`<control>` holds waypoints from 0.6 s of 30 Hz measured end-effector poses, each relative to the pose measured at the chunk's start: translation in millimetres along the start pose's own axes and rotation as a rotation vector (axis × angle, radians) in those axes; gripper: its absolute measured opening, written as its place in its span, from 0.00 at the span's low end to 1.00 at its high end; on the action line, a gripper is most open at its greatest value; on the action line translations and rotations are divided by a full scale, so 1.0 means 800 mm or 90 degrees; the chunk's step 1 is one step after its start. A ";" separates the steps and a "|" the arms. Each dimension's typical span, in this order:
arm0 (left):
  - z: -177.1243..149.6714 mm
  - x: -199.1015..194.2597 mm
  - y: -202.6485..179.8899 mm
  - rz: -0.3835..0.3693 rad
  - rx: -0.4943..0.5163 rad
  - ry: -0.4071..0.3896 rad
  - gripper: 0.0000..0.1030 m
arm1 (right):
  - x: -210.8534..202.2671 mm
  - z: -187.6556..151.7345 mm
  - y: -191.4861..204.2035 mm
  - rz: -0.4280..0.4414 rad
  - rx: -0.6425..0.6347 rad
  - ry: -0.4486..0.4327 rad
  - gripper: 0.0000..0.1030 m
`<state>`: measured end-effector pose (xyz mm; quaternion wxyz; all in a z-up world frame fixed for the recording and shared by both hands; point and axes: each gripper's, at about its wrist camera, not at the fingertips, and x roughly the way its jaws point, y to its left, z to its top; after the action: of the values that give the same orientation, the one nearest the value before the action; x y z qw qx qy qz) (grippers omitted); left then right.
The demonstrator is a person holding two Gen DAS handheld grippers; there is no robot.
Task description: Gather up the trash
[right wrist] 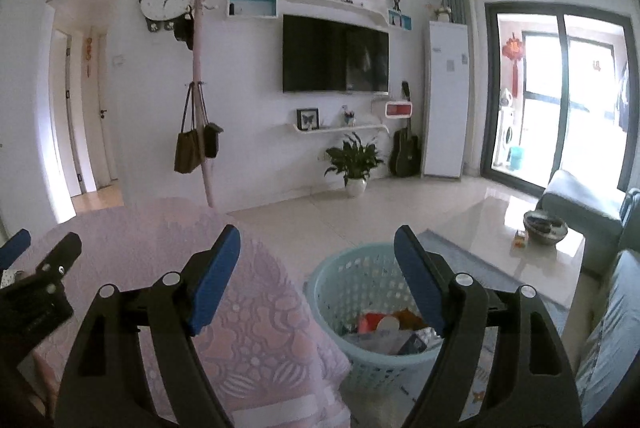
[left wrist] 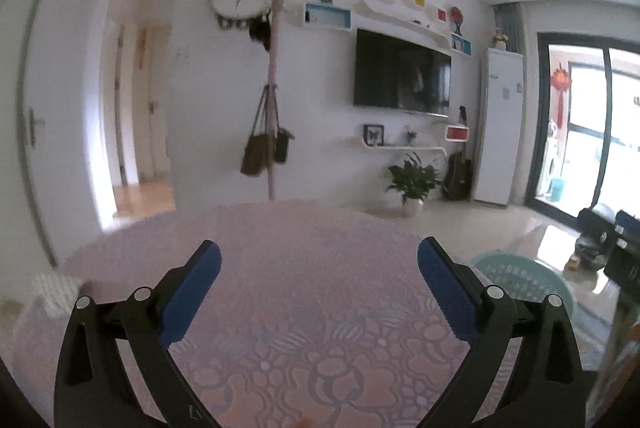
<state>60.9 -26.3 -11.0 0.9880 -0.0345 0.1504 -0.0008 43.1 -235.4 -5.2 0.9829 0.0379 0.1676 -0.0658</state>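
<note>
Both sets of fingers are spread and hold nothing. The left gripper stands at its widest over the pink patterned surface, with only bare cloth between its blue pads. The right gripper is also well apart and empty, its right finger out over the light blue basket that stands on the floor just past the surface's edge.

The trash lies in the bottom of that basket, below and between the right fingers: red and orange wrappers, a white round piece, crumpled plastic and what looks like a blister pack. No loose trash is clear on the cloth ahead of either gripper; a pale blurred item sits far to the left of the left fingers, too smeared to identify.

Such scraps are probably light, soft and crinkly, liable to slip or spring back. Pinching a crumpled fold, not a flat face, seems the surer hold.
</note>
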 end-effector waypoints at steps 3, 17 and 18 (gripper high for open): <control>0.003 0.010 0.012 -0.001 -0.025 0.017 0.93 | 0.007 -0.002 0.000 -0.006 -0.012 0.010 0.73; 0.005 0.008 0.011 0.065 -0.006 0.012 0.93 | 0.010 -0.006 0.008 -0.007 -0.025 0.013 0.73; 0.006 0.010 0.011 0.063 -0.008 0.014 0.93 | 0.010 -0.007 0.009 -0.008 -0.030 0.011 0.73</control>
<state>69.6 -17.0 -9.6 0.9848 -0.0332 0.1631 0.0489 49.8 -228.7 -12.9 0.9816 0.0145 0.1781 -0.0673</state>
